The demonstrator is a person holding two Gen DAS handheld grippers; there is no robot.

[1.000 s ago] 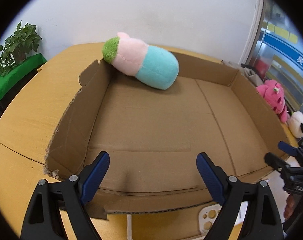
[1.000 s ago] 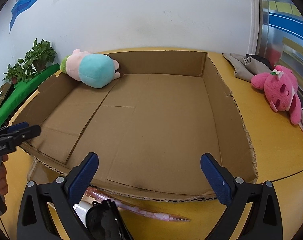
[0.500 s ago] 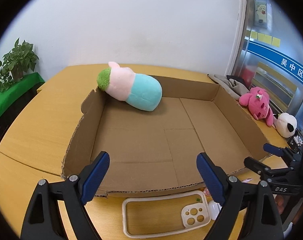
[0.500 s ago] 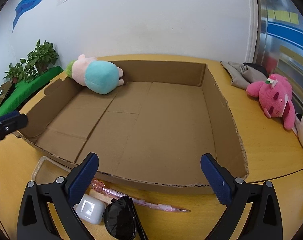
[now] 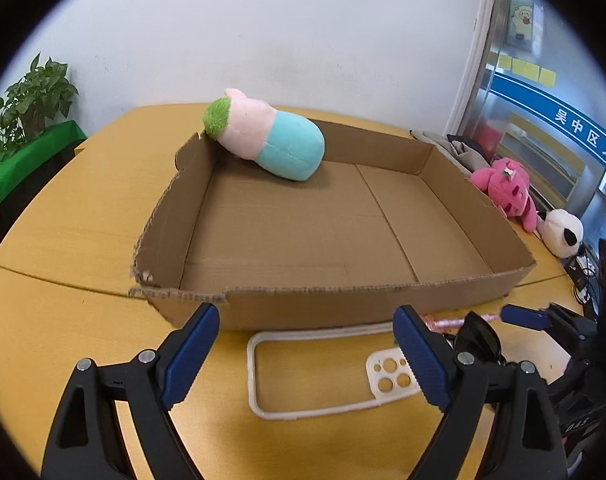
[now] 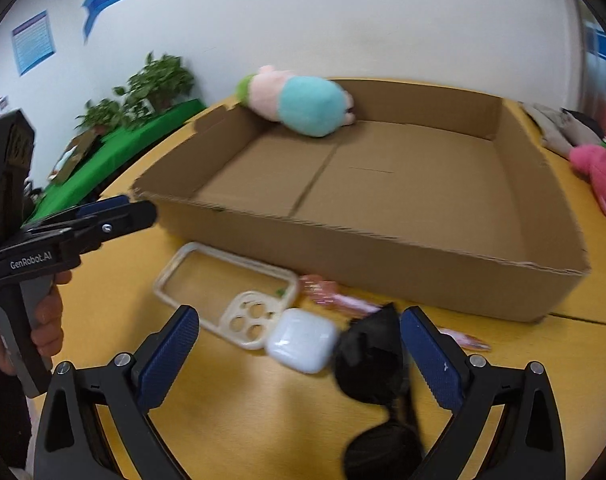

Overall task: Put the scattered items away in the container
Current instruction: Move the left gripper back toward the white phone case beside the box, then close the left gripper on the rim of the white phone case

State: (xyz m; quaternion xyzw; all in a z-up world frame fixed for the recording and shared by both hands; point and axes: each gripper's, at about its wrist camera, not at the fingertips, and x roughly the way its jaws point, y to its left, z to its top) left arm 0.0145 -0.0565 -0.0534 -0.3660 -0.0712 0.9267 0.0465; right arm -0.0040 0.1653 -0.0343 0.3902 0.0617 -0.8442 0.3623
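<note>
Both my claws hang spread and empty: the left claw over the phone case, the right claw over the earbud case and sunglasses (blurred), just before the box on the table.

The yellow wooden bench carries a cardboard box beyond the left claw. A phone case lies between that claw's fingers; earbud case, sunglasses and pink pen lie ahead of the right claw. Plush toys sit far right.
</note>
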